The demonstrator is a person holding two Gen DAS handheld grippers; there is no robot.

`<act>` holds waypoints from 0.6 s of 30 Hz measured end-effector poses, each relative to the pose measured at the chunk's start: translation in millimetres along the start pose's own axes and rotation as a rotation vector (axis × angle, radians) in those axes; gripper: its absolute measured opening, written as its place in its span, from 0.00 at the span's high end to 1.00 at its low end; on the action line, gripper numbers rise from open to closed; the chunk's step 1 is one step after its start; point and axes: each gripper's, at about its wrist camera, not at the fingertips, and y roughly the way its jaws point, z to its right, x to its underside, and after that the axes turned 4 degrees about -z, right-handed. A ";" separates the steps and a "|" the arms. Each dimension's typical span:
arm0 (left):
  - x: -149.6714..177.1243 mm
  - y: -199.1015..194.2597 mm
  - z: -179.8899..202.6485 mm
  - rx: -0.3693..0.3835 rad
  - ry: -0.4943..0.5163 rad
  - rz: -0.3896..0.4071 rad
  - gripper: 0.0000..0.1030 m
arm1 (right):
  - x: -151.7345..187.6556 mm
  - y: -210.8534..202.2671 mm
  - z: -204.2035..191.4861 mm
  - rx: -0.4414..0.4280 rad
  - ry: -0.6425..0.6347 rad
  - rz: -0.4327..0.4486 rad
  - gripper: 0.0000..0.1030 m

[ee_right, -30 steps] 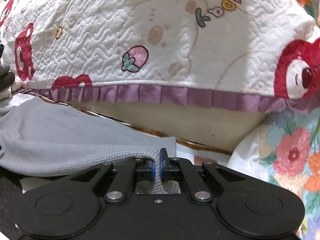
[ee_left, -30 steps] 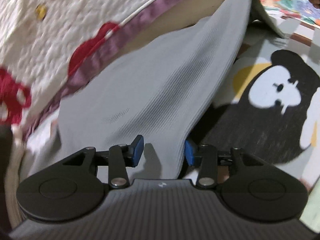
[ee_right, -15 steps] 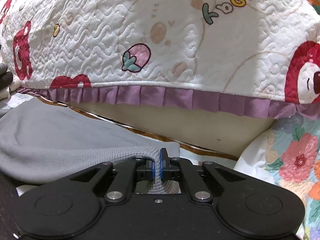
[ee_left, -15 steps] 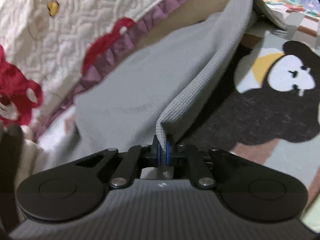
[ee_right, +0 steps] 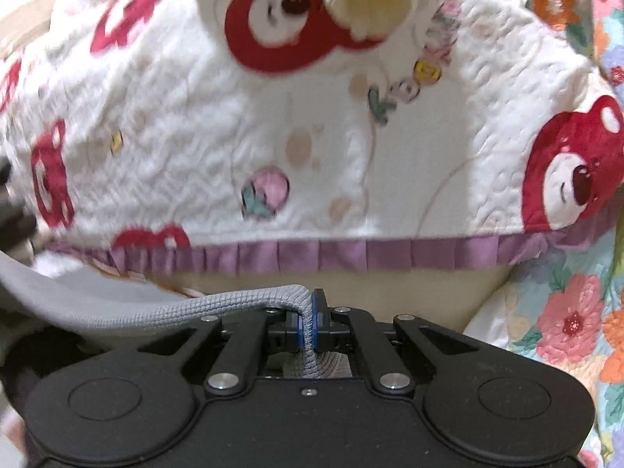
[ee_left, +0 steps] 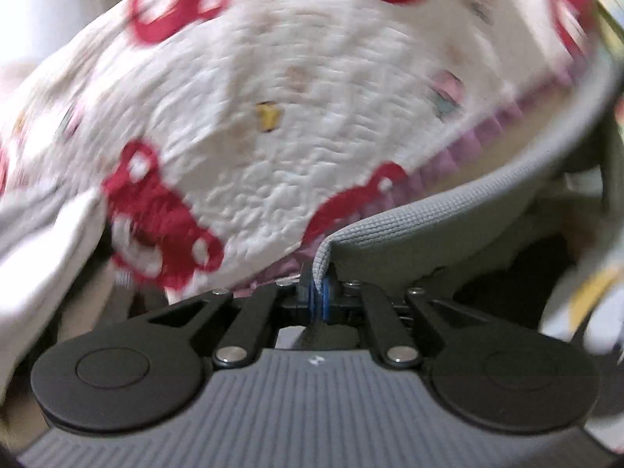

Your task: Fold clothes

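**Both claws locked on, garment coming up off the floor**

Since a second earlier the left claw (ee_left: 316, 292) went from wide open around the grey fabric to clamped shut on its edge, and both cameras swung up: the cartoon floor mat that filled the left view was mostly gone, and the bear quilt (ee_left: 273, 124) took over the frame. Lots of motion blur on the left side, so that hand was clearly on the move.

The right claw (ee_right: 308, 321) was clenched on the other end of the same grey top (ee_left: 448, 218), same grip it had all along. So the piece was pinched at two points and strung between the claws, lifted in front of the quilt's purple ruffle (ee_right: 351, 253) at the bed edge.

My read on the step: this was the lift-and-spread bit, getting the garment taut before the first fold. Next move probably needs both hands to travel together, keep the edge level, then lay it flat somewhere. Can't tell from these views where that would be.

About the fabric itself: ribbed knit, light grey, thick rolled hem where the claws bit it. It sagged in a curve between the grips, so it was soft and a bit stretchy. Most of the body hung out of view below.
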 end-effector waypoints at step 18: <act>-39.9 -245.4 10.4 -0.194 0.047 0.254 0.97 | -1.5 -198.6 22.9 -0.152 -0.017 0.105 0.97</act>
